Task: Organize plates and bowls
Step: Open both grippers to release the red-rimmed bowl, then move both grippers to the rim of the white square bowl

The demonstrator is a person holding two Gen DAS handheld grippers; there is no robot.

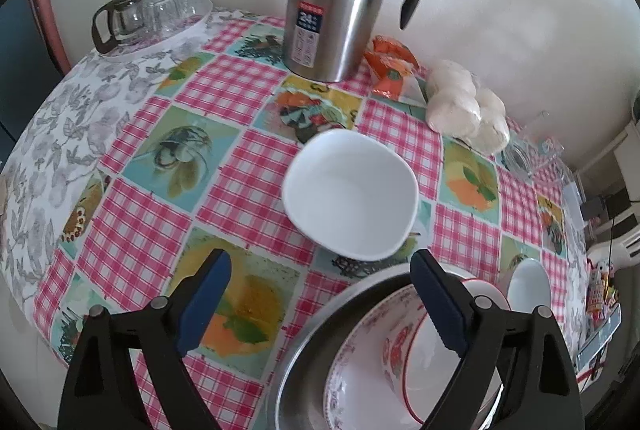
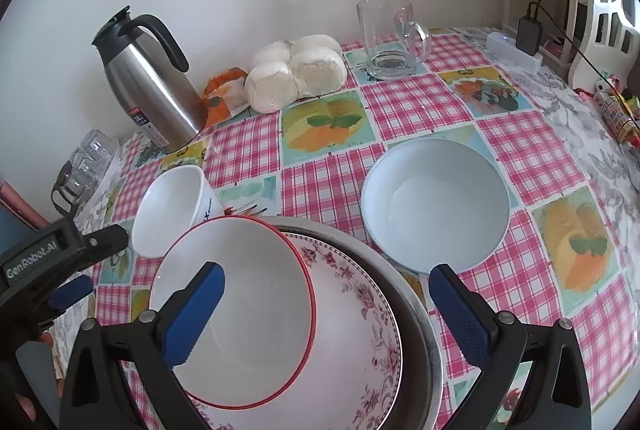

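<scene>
While stacking remains unfinished | left gripper (image 1: 320, 304) and right gripper (image 2: 326, 304) jaws agape, empty | pale bowl (image 2: 436, 204) alone on desk (image 2: 416, 110) beside stack | glazed, slippery, breakable; pinch rim.

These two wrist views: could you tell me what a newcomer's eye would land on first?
Probably the stack nearest the cameras: a red-rimmed bowl nested in a floral bowl inside a steel basin. Beyond it, two loose white bowls sit on the checked tablecloth, and a steel thermal carafe stands by the wall.
</scene>
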